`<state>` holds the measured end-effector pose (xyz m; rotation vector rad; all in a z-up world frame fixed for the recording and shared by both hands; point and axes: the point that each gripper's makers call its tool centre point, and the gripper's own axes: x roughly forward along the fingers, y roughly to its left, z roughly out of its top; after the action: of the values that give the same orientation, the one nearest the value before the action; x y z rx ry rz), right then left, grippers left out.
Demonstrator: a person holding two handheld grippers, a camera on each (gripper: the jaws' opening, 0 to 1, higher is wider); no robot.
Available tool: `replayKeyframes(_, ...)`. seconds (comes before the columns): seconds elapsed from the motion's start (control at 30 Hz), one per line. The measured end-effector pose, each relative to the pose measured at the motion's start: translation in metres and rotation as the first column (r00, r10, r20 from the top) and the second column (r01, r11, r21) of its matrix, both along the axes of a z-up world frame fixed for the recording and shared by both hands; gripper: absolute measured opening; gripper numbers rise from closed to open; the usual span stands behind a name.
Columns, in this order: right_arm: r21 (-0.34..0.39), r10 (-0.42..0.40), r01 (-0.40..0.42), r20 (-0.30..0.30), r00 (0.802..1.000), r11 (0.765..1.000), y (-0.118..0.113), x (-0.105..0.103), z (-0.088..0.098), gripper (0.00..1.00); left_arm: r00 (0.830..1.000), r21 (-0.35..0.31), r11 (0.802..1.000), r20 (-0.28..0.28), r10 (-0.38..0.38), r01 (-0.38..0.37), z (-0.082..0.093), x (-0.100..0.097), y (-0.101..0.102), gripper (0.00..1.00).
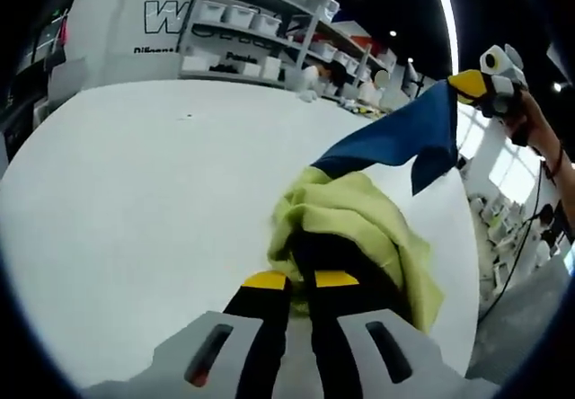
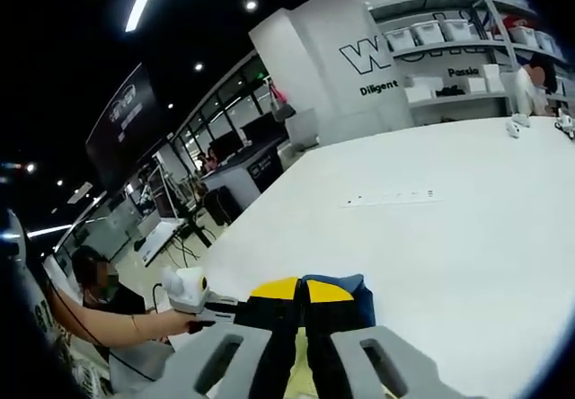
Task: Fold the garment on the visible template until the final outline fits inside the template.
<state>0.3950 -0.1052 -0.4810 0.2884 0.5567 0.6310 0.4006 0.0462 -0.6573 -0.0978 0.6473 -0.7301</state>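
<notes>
A two-tone garment hangs bunched over the white table [image 1: 144, 201]. Its yellow-green part [image 1: 359, 215] sags just ahead of my left gripper [image 1: 301, 280], whose yellow-tipped jaws are shut on that cloth. The navy part [image 1: 404, 134] stretches up and to the right to my right gripper [image 1: 472, 84], which pinches its corner, a hand behind it. In the right gripper view, my right gripper [image 2: 301, 289] is shut on navy cloth [image 2: 355, 302]. The left gripper [image 2: 184, 291] shows lower left, held by a person's hand. I see no template outline in either view.
Shelving with white bins [image 1: 243, 17] stands beyond the table's far edge, with a lettered white wall [image 2: 404, 57] beside it. A small mark [image 2: 391, 199] lies on the tabletop [image 2: 467, 201]. Desks and monitors [image 2: 234, 156] fill the room to the left. A person [image 2: 94, 282] sits low at left.
</notes>
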Motion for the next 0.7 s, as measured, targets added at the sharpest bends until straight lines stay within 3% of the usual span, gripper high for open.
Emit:
replayKeyframes(0.13, -0.007, 0.002, -0.002, 0.019, 1.000, 1.000, 0.002, 0.002, 0.004, 0.00, 1.000, -0.013, 1.000, -0.008, 0.009, -0.009, 0.004, 0.002, 0.005, 0.11)
replayKeyframes(0.2, -0.009, 0.005, -0.004, 0.032, 0.999, 1.000, 0.002, 0.003, 0.007, 0.00, 0.999, -0.022, 0.999, 0.005, 0.045, -0.045, 0.013, 0.008, 0.014, 0.11)
replayKeyframes(0.37, 0.026, 0.004, -0.006, 0.067, 0.998, 1.000, 0.006, 0.011, 0.019, 0.00, 0.984, -0.037, 0.988, 0.092, 0.156, -0.153, 0.048, 0.029, 0.053, 0.10)
replayKeyframes(0.5, 0.038, 0.024, -0.027, 0.085, 0.996, 0.999, 0.013, 0.020, 0.028, 0.00, 0.971, -0.011, 0.984, 0.156, 0.180, -0.180, 0.073, 0.035, 0.077, 0.10)
replayKeyframes(0.7, 0.062, 0.034, -0.042, 0.117, 0.993, 0.997, 0.021, 0.033, 0.043, 0.00, 0.936, 0.048, 0.973, 0.289, 0.201, -0.224, 0.123, 0.043, 0.107, 0.10)
